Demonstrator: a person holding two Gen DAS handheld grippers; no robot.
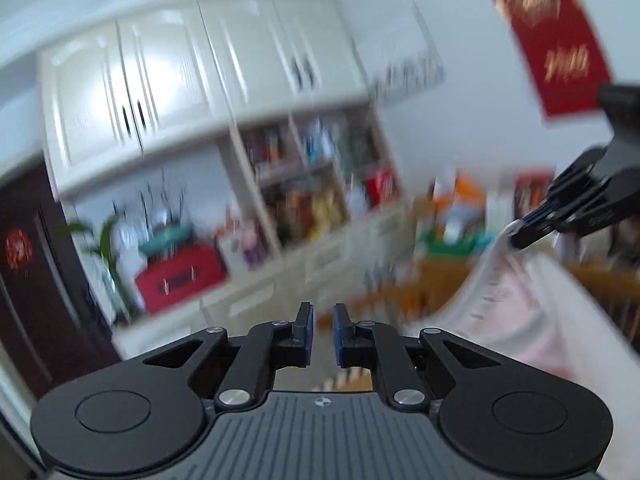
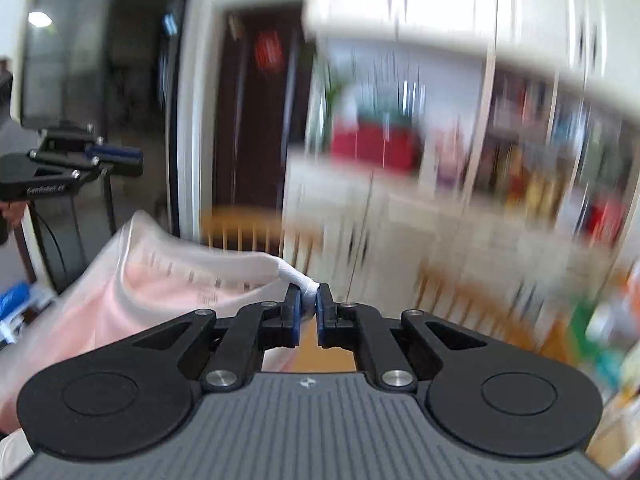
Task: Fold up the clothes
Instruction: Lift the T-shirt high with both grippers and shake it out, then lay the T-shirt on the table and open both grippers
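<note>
1. My right gripper [image 2: 308, 306] was pinching a bunched white edge of the garment [image 2: 168, 276], with the cloth pressed between its blue pads [image 2: 295, 312].
2. The garment, pale pink with white trim, was lifted in the air; in the right wrist view its long run went from the pinch down and to the left, sagging between.
3. In the left wrist view the same garment [image 1: 516, 304] hung below the right gripper [image 1: 520, 236], trailing down to the lower right.
4. My left gripper [image 1: 323, 328] held nothing; its jaws were drawn nearly together with a narrow gap showing, and it stood apart from the cloth.
5. Only one garment edge was gripped; I could not make out its far end.
6. Behind: white cabinets [image 1: 168, 92], cluttered shelves [image 1: 320, 184], a wooden railing [image 2: 256, 232]. Background was blurred.
</note>
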